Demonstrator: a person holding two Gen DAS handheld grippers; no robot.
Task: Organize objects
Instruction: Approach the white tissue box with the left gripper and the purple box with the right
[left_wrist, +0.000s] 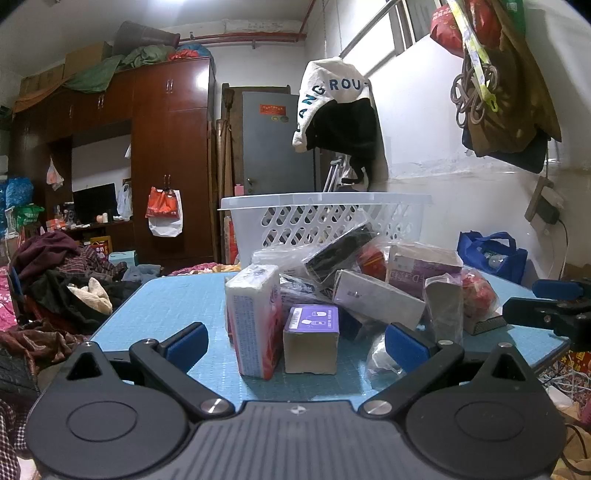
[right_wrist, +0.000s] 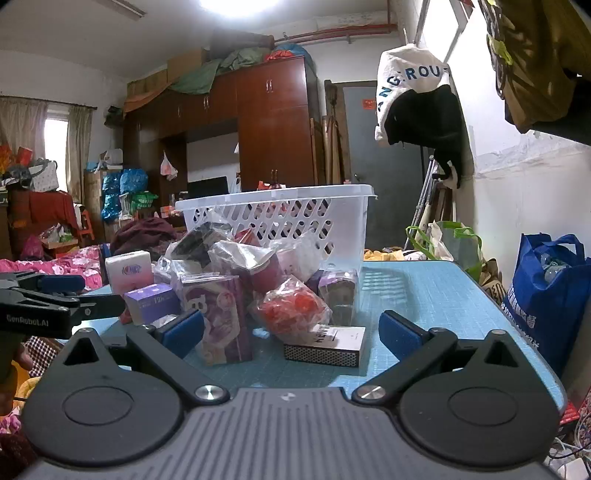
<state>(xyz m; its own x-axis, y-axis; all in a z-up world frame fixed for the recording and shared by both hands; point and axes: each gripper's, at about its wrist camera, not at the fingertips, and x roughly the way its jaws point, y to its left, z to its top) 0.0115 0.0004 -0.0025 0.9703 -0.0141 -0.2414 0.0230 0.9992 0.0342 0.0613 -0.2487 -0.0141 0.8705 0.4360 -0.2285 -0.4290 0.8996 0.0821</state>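
Your left gripper (left_wrist: 295, 343) fingers spread, right gripper (right_wrist: 291, 332) fingers spread, "GenRobot.AI" on left gripper, hanging bag (right_wrist: 410, 85) reading "ROU", box (right_wrist: 151, 301) marked "12h"

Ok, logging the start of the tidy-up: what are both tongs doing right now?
Left tongs: open, holding nothing.
Right tongs: open, holding nothing.

Our left gripper (left_wrist: 295, 345) shows black linkage arms, blue pads (left_wrist: 184, 345), silver pivot screws at 5 and 7 o'clock. On our right gripper (right_wrist: 293, 334) we note the same, plus a ribbed grey body.
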